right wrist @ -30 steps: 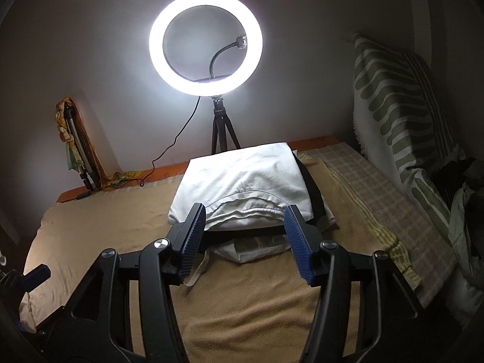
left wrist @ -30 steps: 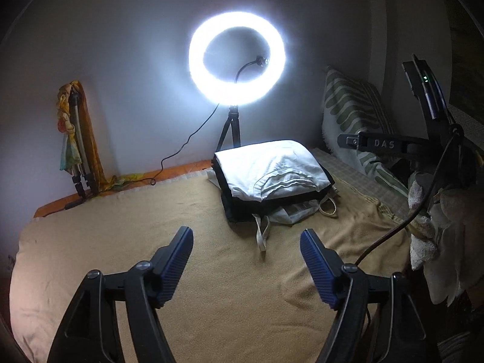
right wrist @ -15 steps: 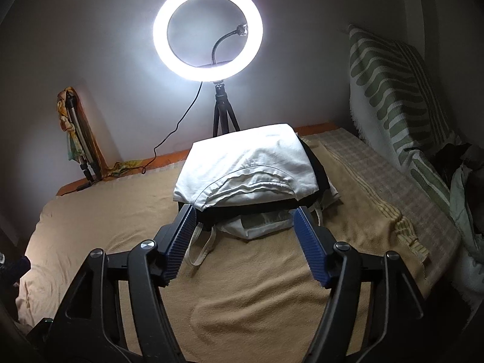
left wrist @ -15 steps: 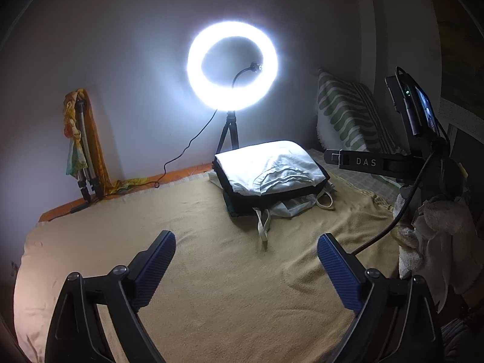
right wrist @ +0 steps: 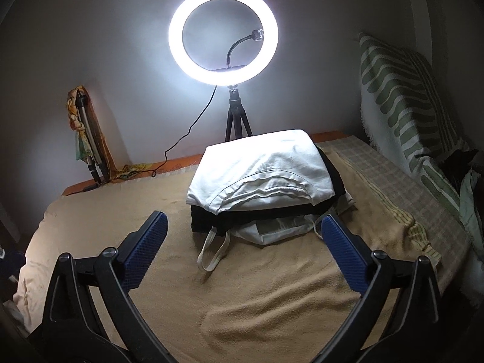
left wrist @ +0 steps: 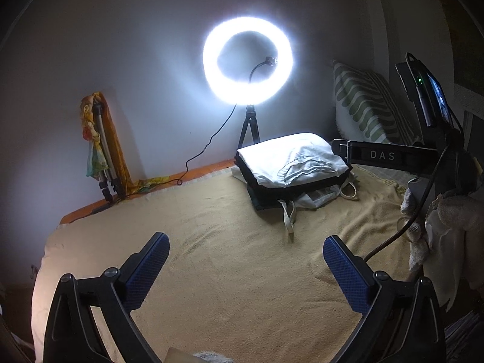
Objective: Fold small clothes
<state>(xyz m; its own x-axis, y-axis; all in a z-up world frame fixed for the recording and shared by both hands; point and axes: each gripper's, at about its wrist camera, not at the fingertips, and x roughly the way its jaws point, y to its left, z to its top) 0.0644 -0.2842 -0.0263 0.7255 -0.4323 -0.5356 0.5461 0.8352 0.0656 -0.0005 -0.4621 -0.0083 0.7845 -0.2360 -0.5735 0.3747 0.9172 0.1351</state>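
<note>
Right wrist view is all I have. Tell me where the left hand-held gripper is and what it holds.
Observer: The left hand-held gripper is open and empty, above bare blanket, short of the folded stack.
Operator: Report what enters its view from the right.
Observer: A black bar lettered DAS, its tip near the stack's far right corner.
Operator: Say what is mounted above that bar.
Observer: A phone with its screen lit, and a black cable hanging below.
</note>
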